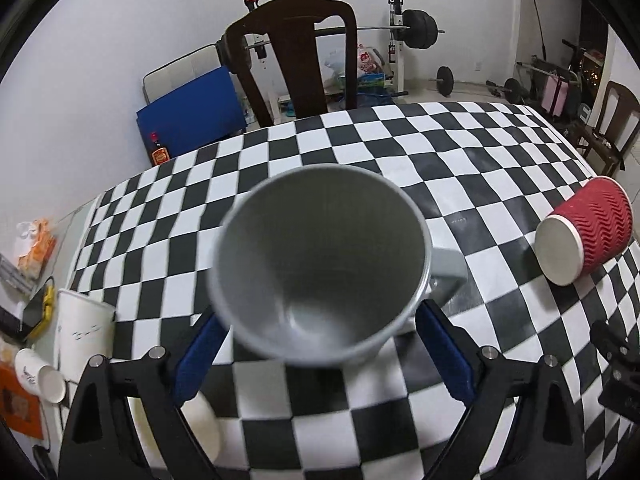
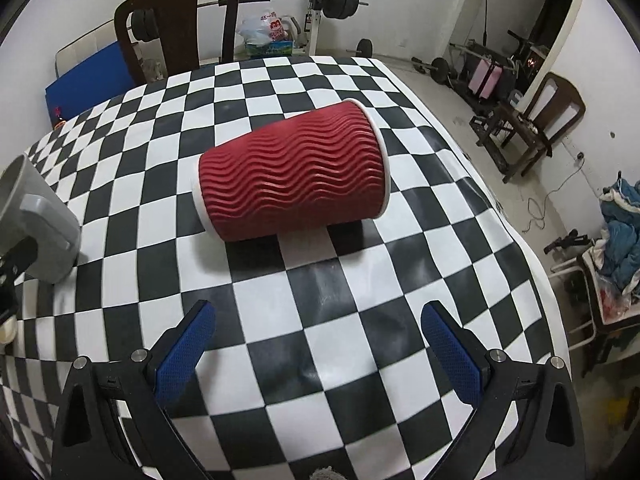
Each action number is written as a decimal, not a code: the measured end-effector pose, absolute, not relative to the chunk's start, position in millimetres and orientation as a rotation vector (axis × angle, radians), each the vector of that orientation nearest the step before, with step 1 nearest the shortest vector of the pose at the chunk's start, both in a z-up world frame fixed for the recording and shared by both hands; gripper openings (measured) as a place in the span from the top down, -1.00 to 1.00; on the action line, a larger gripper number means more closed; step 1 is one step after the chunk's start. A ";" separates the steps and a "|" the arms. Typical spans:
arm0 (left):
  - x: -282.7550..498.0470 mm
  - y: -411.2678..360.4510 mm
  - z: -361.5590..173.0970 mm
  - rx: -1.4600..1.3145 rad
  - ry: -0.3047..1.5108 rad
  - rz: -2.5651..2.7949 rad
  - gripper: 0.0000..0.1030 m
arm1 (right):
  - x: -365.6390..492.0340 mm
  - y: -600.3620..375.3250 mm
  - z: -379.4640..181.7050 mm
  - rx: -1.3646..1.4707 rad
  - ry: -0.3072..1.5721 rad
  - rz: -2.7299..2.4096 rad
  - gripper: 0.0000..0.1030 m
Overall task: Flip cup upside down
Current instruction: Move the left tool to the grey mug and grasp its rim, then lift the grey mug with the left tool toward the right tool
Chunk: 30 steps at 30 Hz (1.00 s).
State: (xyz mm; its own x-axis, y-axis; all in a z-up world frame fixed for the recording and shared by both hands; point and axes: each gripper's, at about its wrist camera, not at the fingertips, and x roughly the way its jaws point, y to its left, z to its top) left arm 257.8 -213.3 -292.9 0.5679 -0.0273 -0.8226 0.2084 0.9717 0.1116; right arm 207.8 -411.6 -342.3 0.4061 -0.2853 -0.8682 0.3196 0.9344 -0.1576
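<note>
A: Where is your left hand-held gripper (image 1: 320,344) right now?

B: Your gray mug (image 1: 320,264) sits between its blue pads (image 1: 444,354), mouth tipped toward the camera, handle out to the right. The image is blurred there, so whether the pads pinch the mug I cannot tell.

A: And your right hand-held gripper (image 2: 318,344)?

B: Its fingers are spread wide with nothing between them, above the checkered worktop (image 2: 328,360). Ahead of it the red ripple paper cup (image 2: 292,172) lies on its side, rim to the right, well apart from the pads. The mug shows at its far left.
</note>
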 end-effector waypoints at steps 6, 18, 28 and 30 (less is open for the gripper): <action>272.7 -209.2 -303.1 0.176 0.927 -0.144 -0.57 | 206.8 -410.0 -342.2 0.024 1.085 -0.384 -1.00; 244.9 -200.7 -282.7 0.155 0.903 -0.182 -0.55 | 205.5 -411.6 -336.4 0.030 1.094 -0.382 -1.00; 169.4 -198.2 -237.9 0.183 1.107 -0.258 -0.55 | 167.7 -414.8 -303.2 0.084 1.191 -0.361 -1.00; 152.4 -196.6 -235.8 0.175 1.191 -0.259 -0.55 | 157.1 -417.1 -298.2 0.108 1.225 -0.350 -1.00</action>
State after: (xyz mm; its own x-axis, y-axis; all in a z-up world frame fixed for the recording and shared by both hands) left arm 152.4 -196.6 -235.8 0.3460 -0.1070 -0.9321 0.2901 0.9570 -0.0022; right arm 157.1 -417.1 -298.2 0.2928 -0.2047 -0.9340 0.3202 0.9414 -0.1060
